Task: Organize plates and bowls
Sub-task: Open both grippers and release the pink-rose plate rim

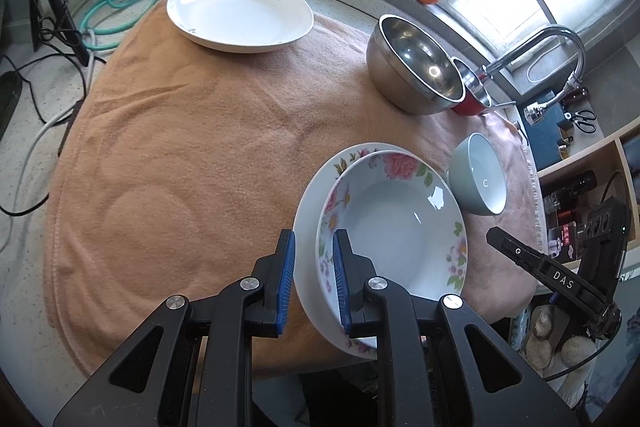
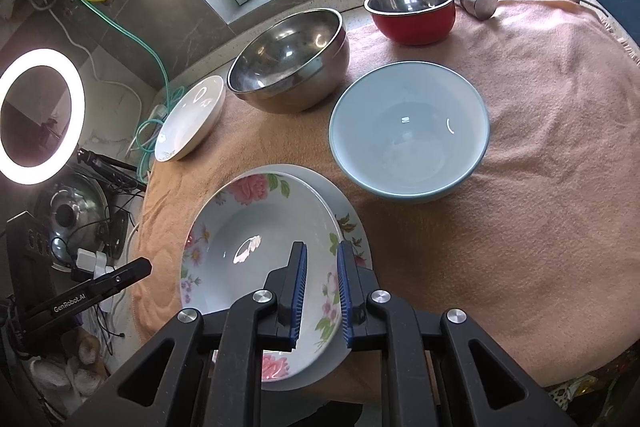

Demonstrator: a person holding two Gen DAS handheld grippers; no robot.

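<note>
Left gripper [image 1: 314, 281] and right gripper [image 2: 322, 293]: jaws pinched on opposite rims of stacked floral plates [image 1: 390, 227] beside pale blue bowl [image 2: 408, 131]; glazed ceramic, slippery, breakable, moderately heavy.

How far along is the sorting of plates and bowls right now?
Done: one floral plate already sits on a second floral plate. In hand: the left gripper and right gripper each clamp that pair's rims. Left: the white plate, steel bowl, red bowl and blue bowl stand apart on the towel.
</note>
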